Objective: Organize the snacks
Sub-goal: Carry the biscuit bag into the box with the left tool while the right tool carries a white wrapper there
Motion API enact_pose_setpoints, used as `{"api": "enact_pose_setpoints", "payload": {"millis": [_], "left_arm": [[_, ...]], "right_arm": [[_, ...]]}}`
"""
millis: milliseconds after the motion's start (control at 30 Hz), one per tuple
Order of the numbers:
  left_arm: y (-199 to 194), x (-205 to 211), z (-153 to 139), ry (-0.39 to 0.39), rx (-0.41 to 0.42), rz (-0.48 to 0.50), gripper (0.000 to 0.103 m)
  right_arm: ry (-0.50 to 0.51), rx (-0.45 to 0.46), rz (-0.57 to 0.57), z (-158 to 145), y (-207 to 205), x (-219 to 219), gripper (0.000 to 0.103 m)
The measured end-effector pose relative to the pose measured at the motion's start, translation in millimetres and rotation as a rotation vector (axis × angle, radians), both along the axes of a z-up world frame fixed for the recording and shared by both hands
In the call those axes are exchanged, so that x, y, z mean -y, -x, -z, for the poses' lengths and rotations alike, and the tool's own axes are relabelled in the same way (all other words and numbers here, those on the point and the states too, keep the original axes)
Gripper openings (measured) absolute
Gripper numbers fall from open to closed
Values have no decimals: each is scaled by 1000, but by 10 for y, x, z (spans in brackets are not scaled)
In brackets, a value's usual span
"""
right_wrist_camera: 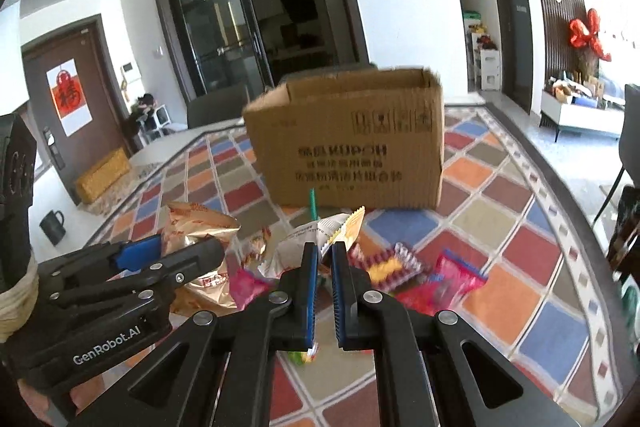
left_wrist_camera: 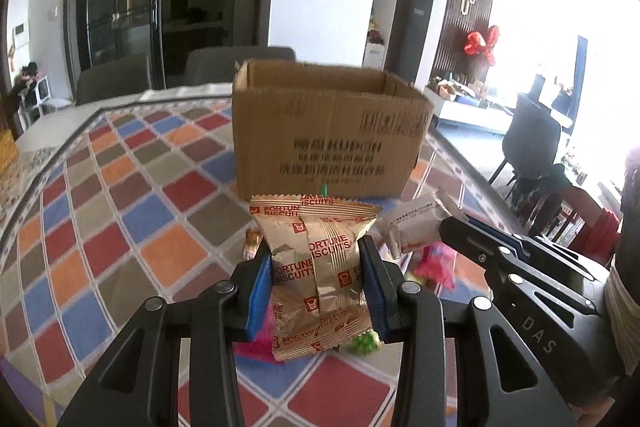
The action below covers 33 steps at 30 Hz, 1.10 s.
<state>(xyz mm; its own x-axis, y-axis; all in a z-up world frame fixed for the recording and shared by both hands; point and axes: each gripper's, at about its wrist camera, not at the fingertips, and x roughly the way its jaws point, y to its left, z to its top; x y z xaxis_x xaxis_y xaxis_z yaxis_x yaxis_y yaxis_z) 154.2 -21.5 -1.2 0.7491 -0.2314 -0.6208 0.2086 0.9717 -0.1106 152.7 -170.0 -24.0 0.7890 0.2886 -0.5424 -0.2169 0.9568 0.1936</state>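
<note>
The open box (left_wrist_camera: 328,131) stands on the checked cloth (left_wrist_camera: 120,211), straight ahead of and beyond both your grippers, its mouth up. Your left gripper (left_wrist_camera: 318,279) clamps a biscuit packet (left_wrist_camera: 316,259) upright, long axis pointing at the box. Your right gripper (right_wrist_camera: 325,267) pinches a pale wrapper (right_wrist_camera: 308,239) by its edge. Neither hand looks clearly nearer. Loose snacks (right_wrist_camera: 400,267) lie below.

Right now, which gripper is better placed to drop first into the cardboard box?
Left. The left gripper squarely clamps the Fortune Biscuits packet, facing the cardboard box; the right gripper only pinches a white wrapper's edge.
</note>
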Motion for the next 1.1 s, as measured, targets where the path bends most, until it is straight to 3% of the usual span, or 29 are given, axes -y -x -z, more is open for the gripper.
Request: {"api": "enact_pose_setpoints", "payload": {"millis": [533, 800, 1100], "left_arm": [[-810, 111, -721, -44, 109, 41, 40], [-1398, 117, -866, -33, 55, 68, 40], [-2001, 166, -766, -52, -13, 72, 40]], "right_arm": [[-23, 147, 56, -702, -640, 122, 8], [-1, 172, 81, -923, -1046, 137, 8], [48, 146, 88, -978, -1480, 93, 8]]}}
